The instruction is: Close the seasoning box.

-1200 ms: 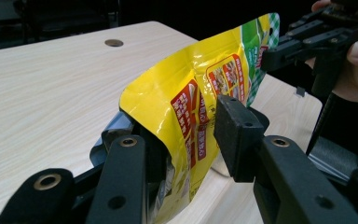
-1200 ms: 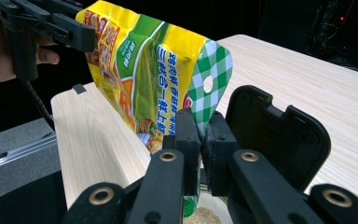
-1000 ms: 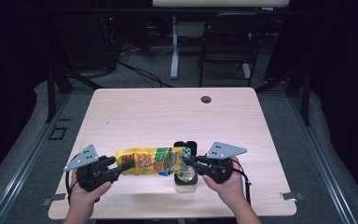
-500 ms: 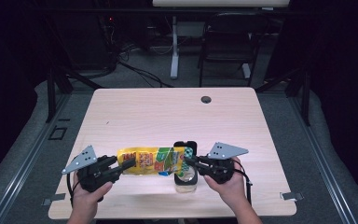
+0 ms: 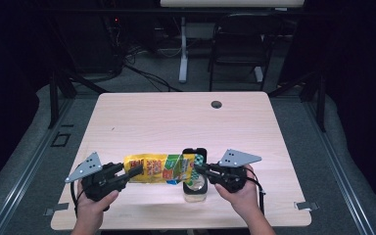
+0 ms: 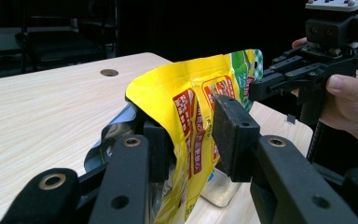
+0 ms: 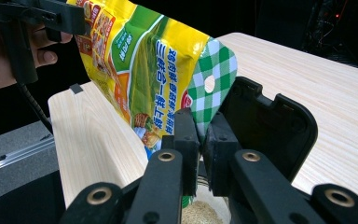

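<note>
While stretched between both, yellow packet (image 5: 161, 168) pinched by right hand-held gripper (image 7: 199, 135), left hand-held gripper (image 6: 191, 135) loosely straddling it.

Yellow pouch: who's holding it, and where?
Right gripper pinches the yellow pouch at its checked corner. Left gripper jaws straddle the opposite end, one pad apart.

This looks like a lab or a recording studio, not a home. A plain wooden table (image 5: 176, 117) with a round cable hole (image 5: 217, 104) stands on grey carpet (image 5: 36, 142), and the walls around are black and dark. Behind the table many black cables (image 5: 142, 73) lie on the floor near a white stand leg (image 5: 182, 54) and an empty black chair (image 5: 237, 46). Metal rails (image 5: 19, 191) run on the floor along both sides. Small pieces of tape (image 5: 306, 206) mark the table's corners.
</note>
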